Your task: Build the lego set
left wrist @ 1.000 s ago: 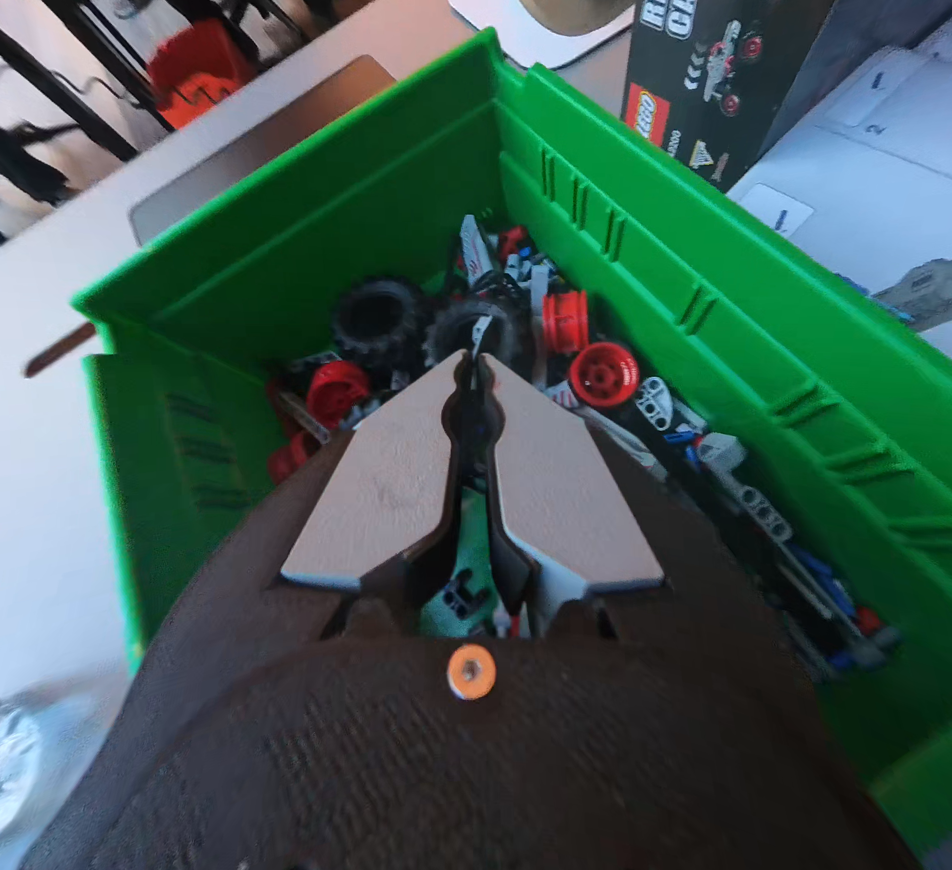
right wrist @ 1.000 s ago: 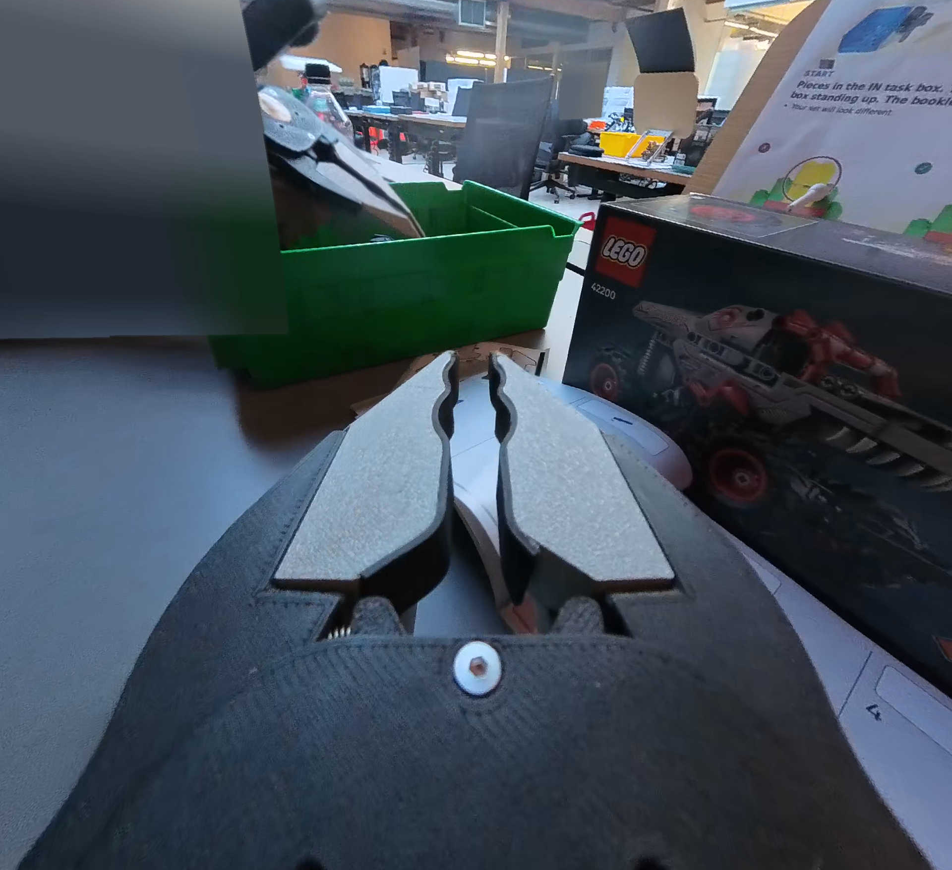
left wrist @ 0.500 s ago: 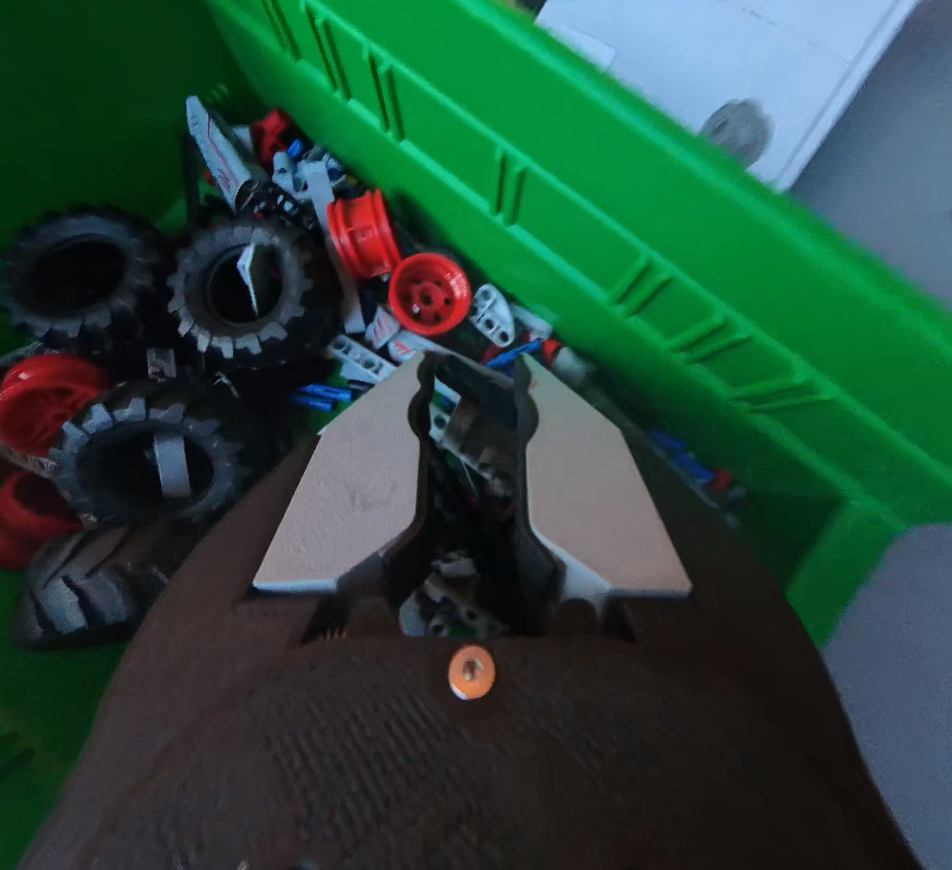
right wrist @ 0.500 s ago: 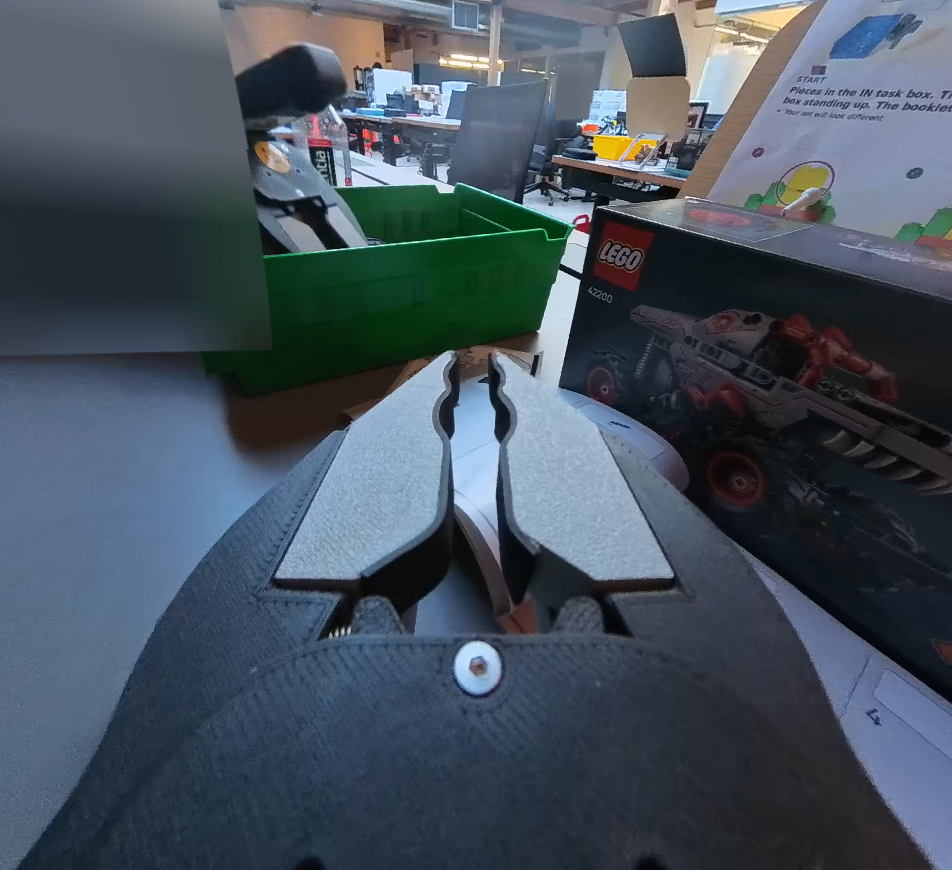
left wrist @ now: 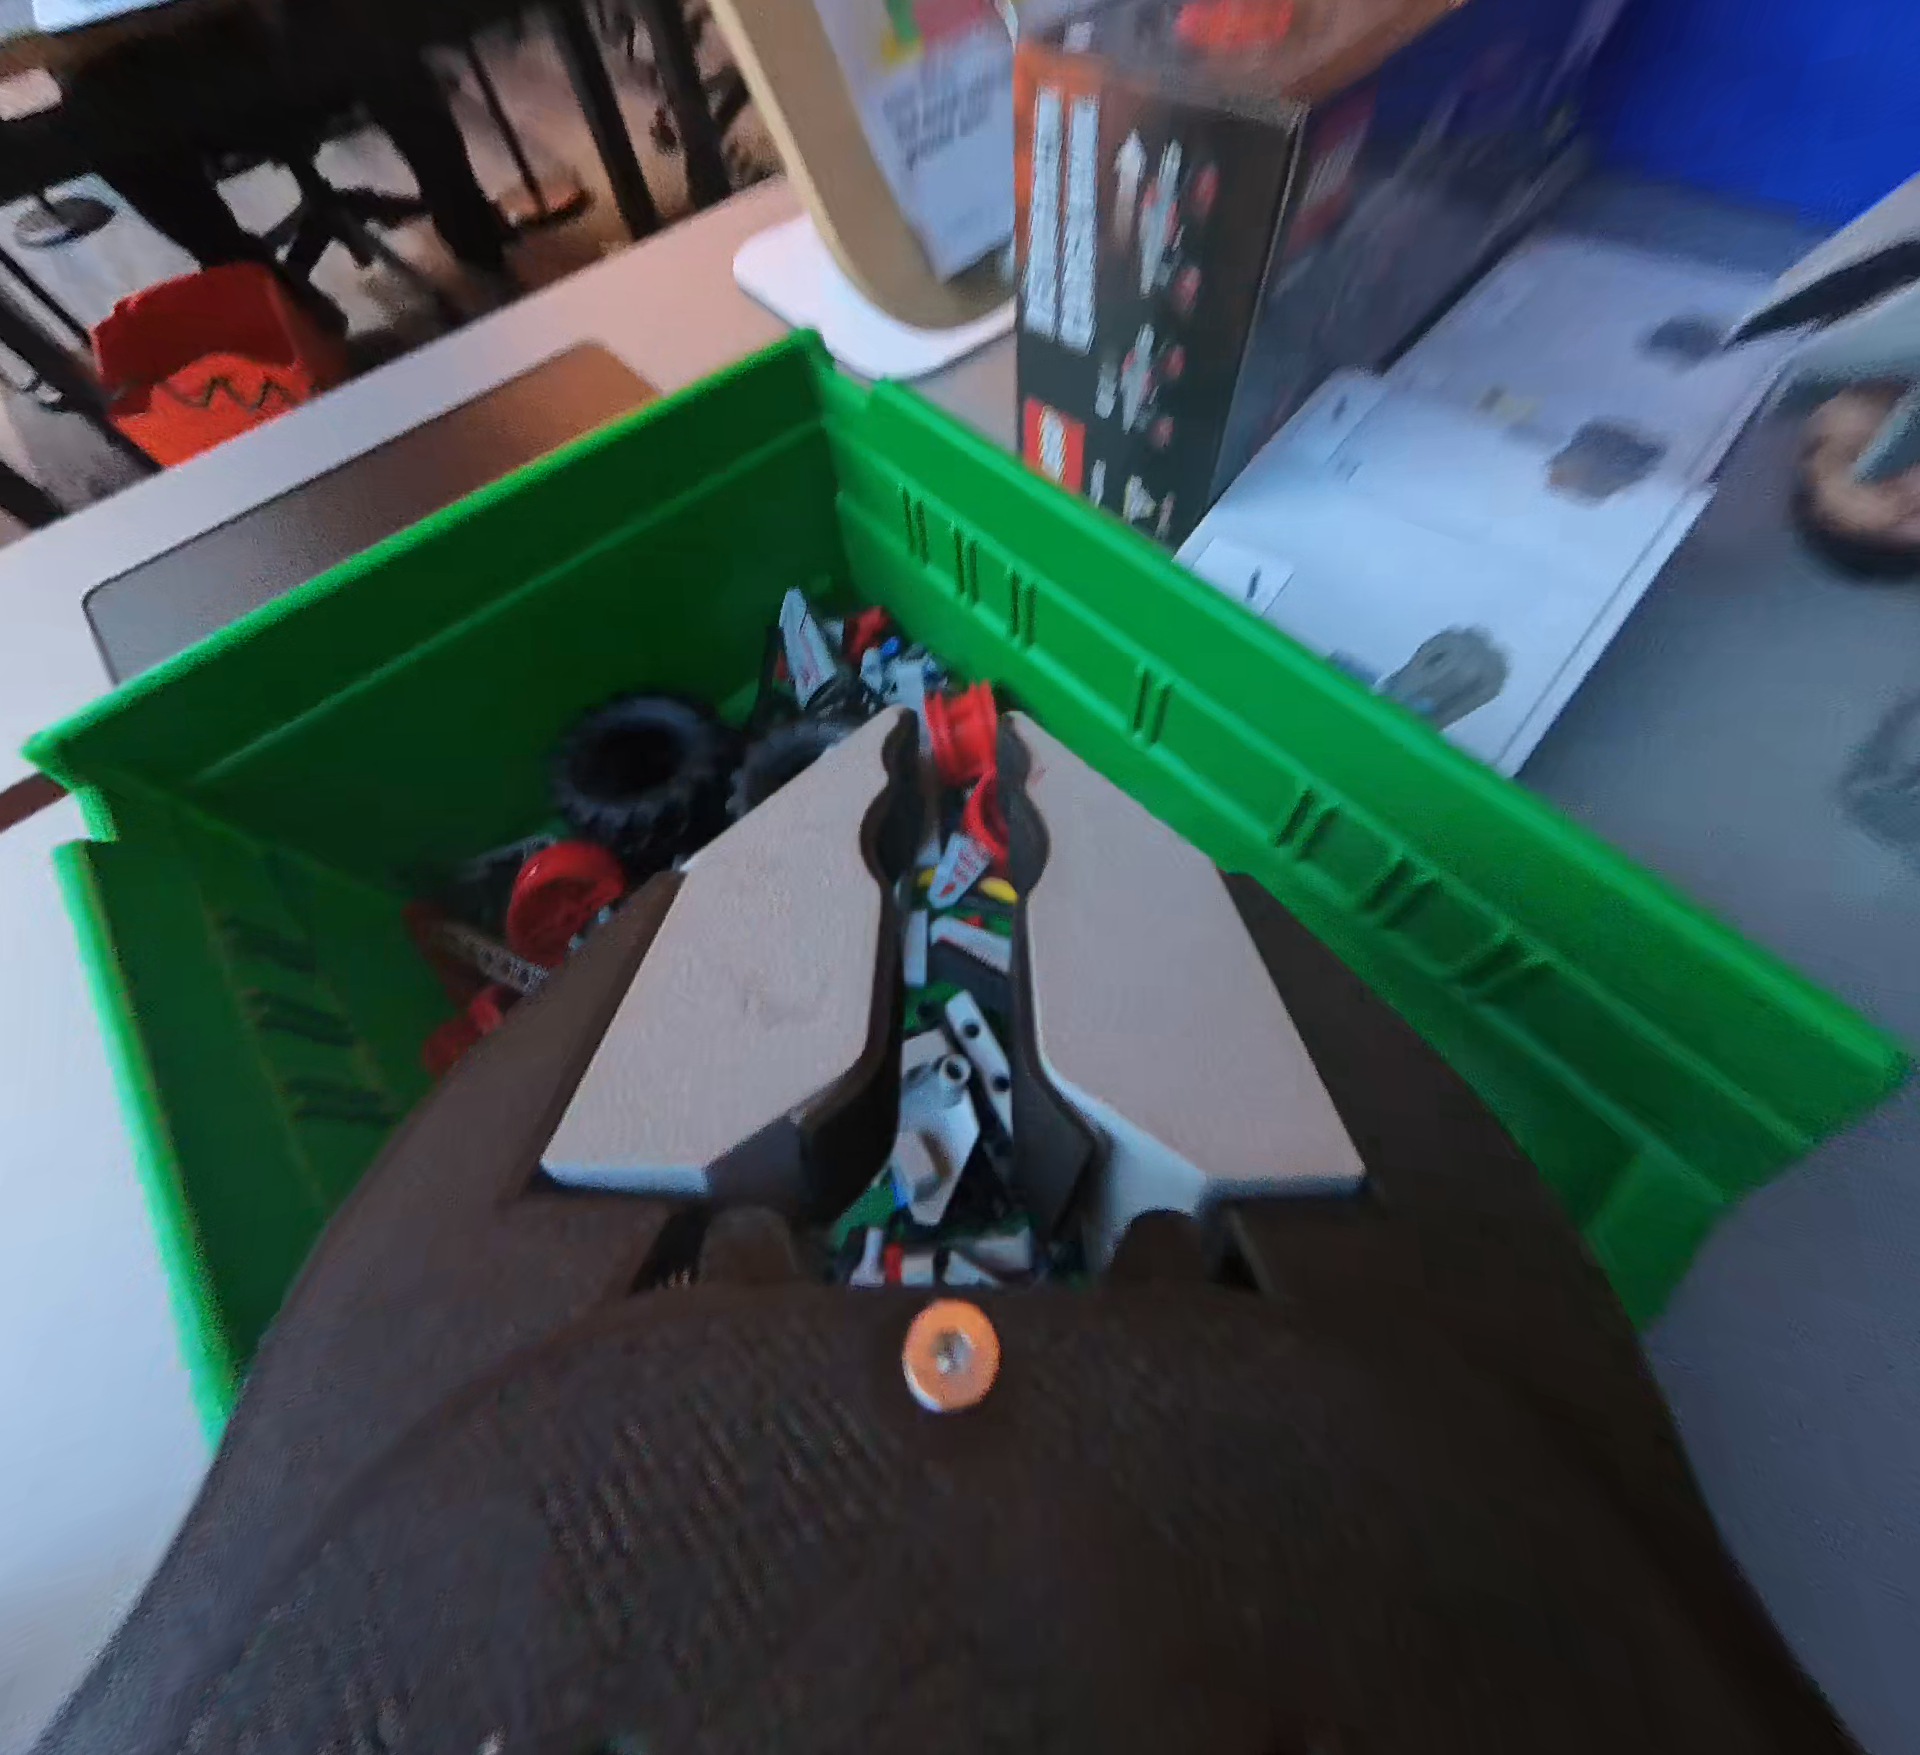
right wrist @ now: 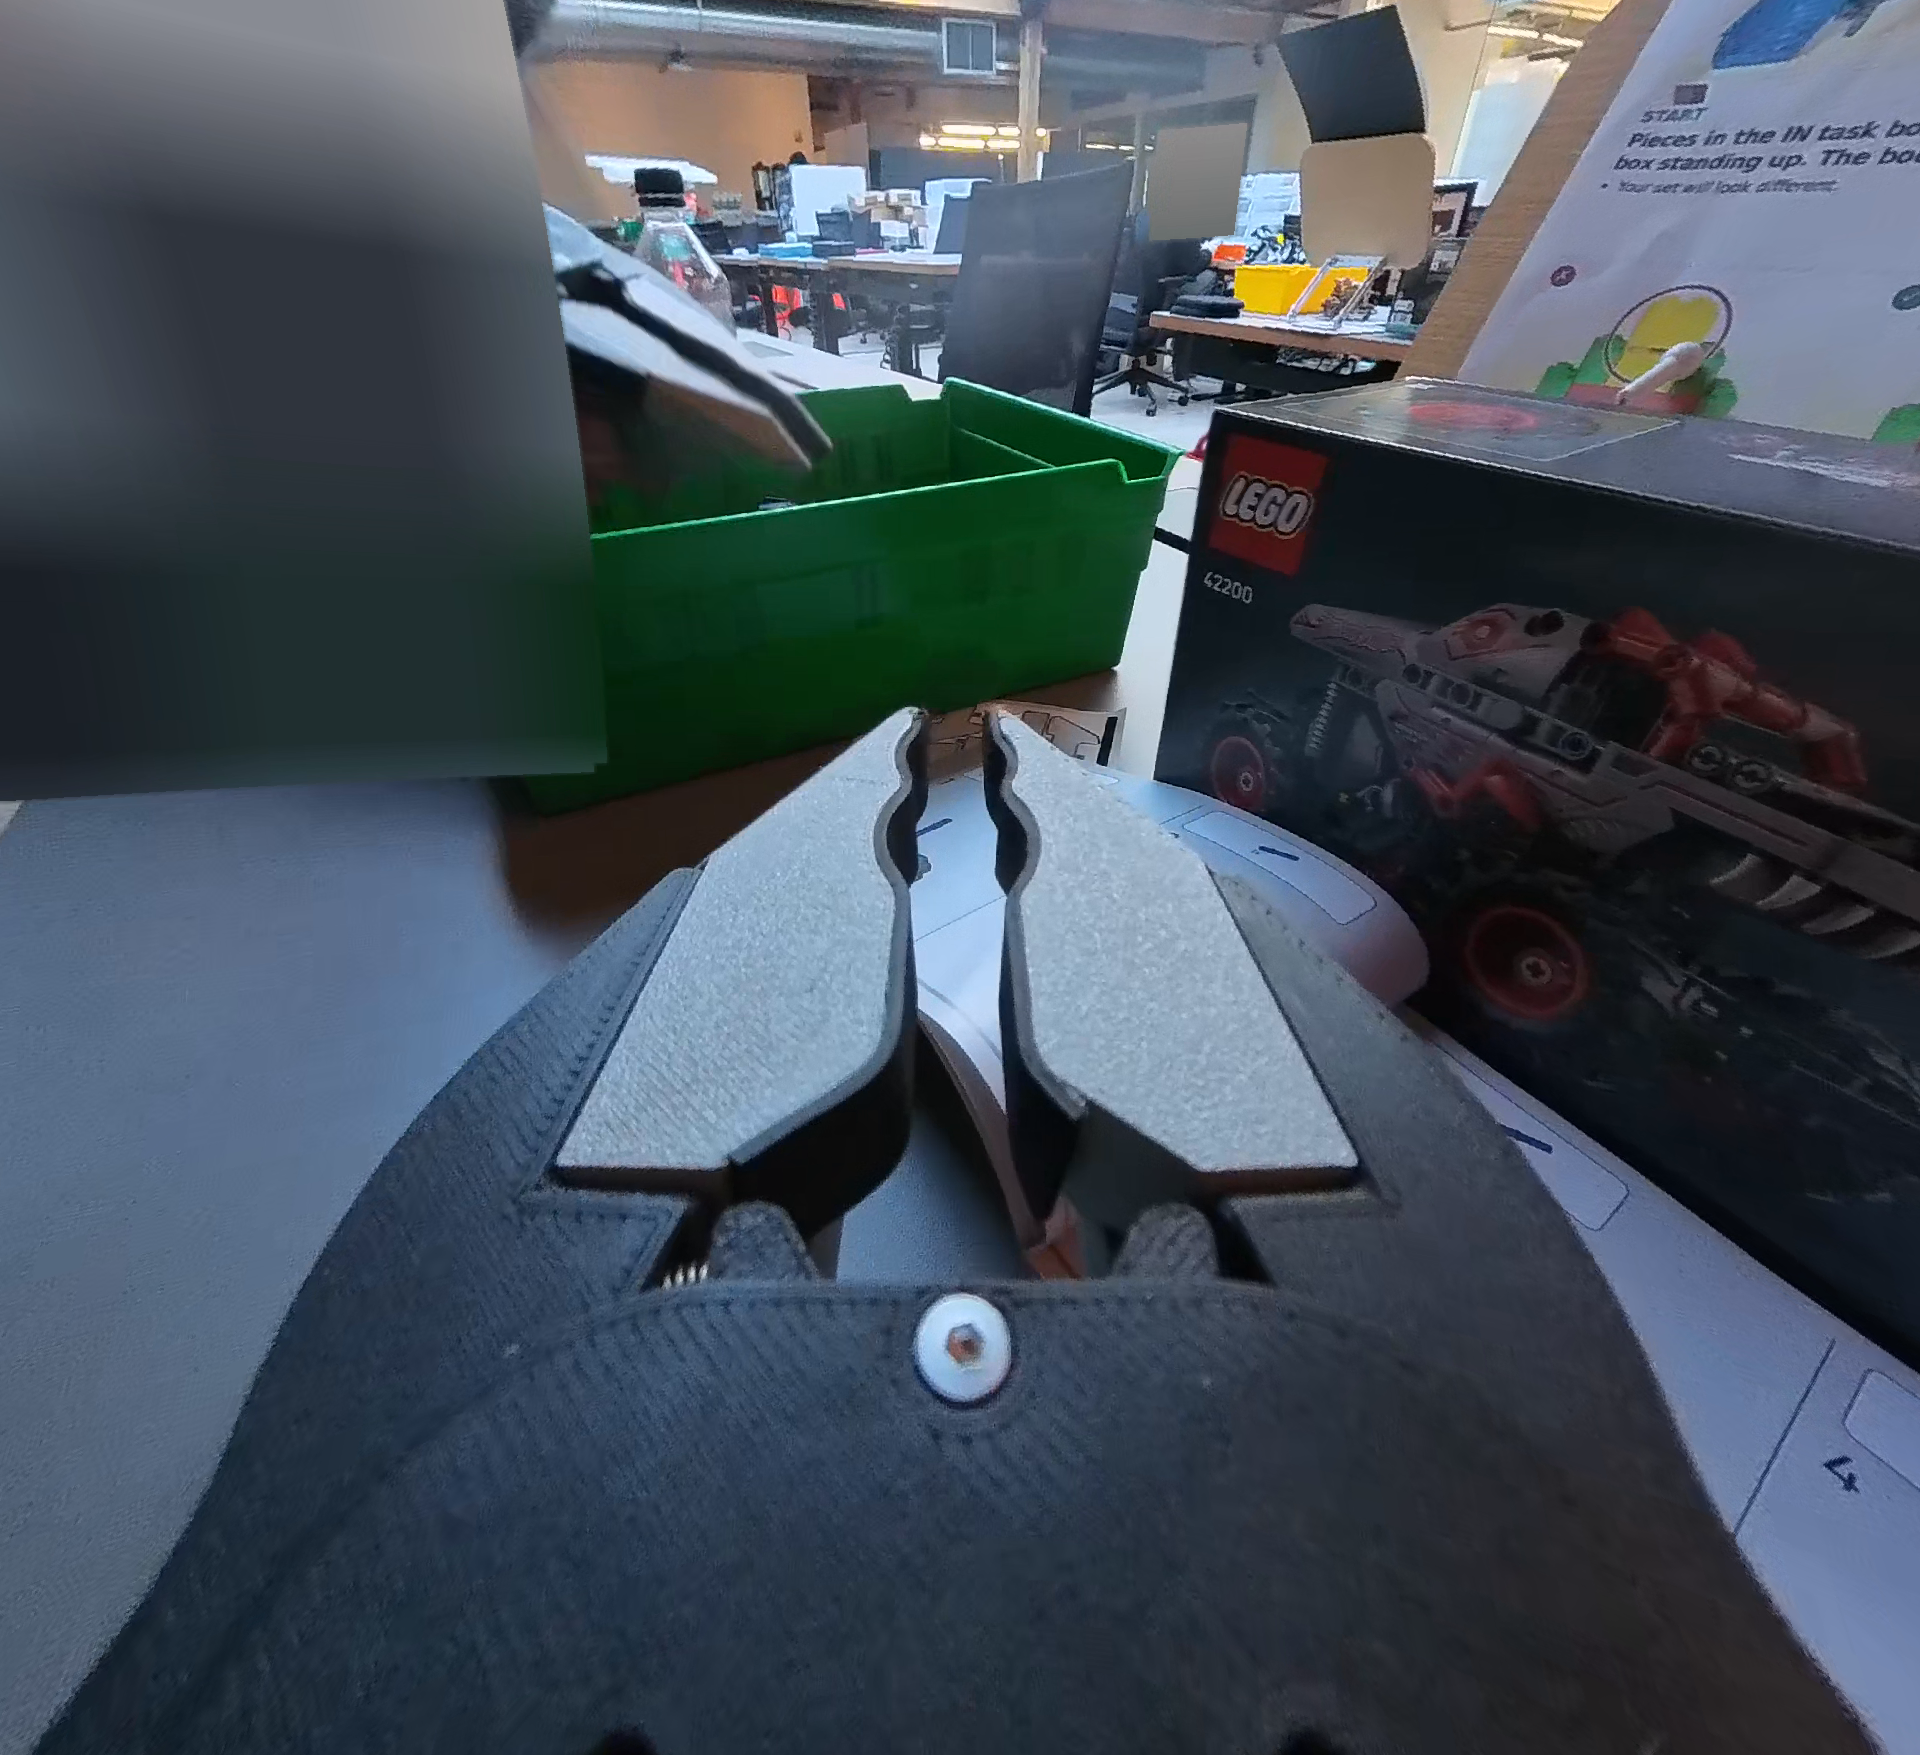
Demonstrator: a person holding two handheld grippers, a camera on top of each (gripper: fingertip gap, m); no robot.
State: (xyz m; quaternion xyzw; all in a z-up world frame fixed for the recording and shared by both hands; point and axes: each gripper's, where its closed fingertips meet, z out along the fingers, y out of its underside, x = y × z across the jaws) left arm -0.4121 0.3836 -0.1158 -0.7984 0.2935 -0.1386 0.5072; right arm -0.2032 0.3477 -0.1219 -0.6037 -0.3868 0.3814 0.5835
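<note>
A green bin (left wrist: 1351, 832) holds loose lego parts: black tyres (left wrist: 634, 770), red wheel hubs (left wrist: 561, 884) and small grey and white pieces. My left gripper (left wrist: 958, 734) hangs over the bin, its jaws a narrow gap apart around a small grey piece (left wrist: 940, 1092). Clutter showing through the gap makes the grip hard to read. It also shows in the right wrist view (right wrist: 717, 401), above the bin (right wrist: 883, 583). My right gripper (right wrist: 954, 741) is shut and empty, low over the open instruction booklet (right wrist: 1278, 874) beside the black lego box (right wrist: 1558, 718).
The booklet (left wrist: 1455, 500) and box (left wrist: 1143, 271) lie right of the bin. A standing instruction board on a white base (left wrist: 862, 292) and a closed grey laptop (left wrist: 364, 458) are behind it. A water bottle (right wrist: 681, 261) stands beyond the bin. My hands' fingertips stand some 20 centimeters from each other.
Half a second ago my left gripper was low in the bin with its jaws wide. Now it is raised and the jaws stand closer together. My right gripper has barely moved.
</note>
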